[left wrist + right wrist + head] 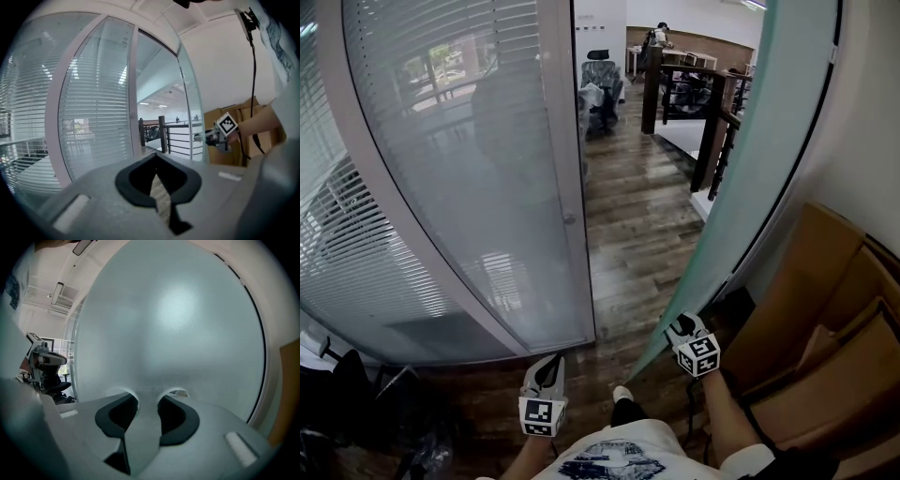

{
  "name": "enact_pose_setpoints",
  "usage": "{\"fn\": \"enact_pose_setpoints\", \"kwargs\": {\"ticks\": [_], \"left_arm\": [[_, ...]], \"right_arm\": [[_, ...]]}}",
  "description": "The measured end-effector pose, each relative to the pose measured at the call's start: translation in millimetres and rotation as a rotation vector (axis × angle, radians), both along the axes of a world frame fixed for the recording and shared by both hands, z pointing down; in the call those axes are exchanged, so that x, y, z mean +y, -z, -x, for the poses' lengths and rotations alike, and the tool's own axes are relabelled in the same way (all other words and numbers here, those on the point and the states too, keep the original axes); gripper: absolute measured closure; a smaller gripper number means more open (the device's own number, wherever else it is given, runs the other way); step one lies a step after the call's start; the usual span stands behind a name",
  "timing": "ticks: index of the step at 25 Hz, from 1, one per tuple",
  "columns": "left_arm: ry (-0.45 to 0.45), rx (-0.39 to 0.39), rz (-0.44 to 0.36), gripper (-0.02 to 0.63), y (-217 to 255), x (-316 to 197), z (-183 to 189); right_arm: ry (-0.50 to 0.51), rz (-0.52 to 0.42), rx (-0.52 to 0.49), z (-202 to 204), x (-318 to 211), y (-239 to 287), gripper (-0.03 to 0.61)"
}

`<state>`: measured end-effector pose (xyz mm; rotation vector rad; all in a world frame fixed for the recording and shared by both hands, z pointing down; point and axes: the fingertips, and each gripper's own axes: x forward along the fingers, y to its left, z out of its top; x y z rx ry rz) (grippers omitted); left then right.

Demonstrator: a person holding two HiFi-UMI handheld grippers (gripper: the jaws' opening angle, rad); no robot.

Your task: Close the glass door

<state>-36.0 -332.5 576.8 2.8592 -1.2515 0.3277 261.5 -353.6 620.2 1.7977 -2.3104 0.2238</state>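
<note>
Frosted glass door, upright, standing open

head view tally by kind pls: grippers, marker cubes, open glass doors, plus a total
grippers: 2 (left gripper, right gripper)
marker cubes: 2 (left cube, right cube)
glass door: 1
total: 5
</note>
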Motion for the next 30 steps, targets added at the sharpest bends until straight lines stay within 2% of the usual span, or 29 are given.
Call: {"fn": "enact_pose_setpoints", "kwargs": {"ticks": [20, 30], "left_arm": [[0.082, 0.0, 0.023, 0.612, -11.6, -44.3, -1.1], [0.143, 0.003, 0.031, 0.612, -12.0, -63.7, 12.6]], "right_arm": [[0.022, -0.028, 0.004, 21.8, -68.0, -0.9, 0.442], [0.025, -0.023, 0.006, 28.7, -105.4, 0.8, 0.443]]}}
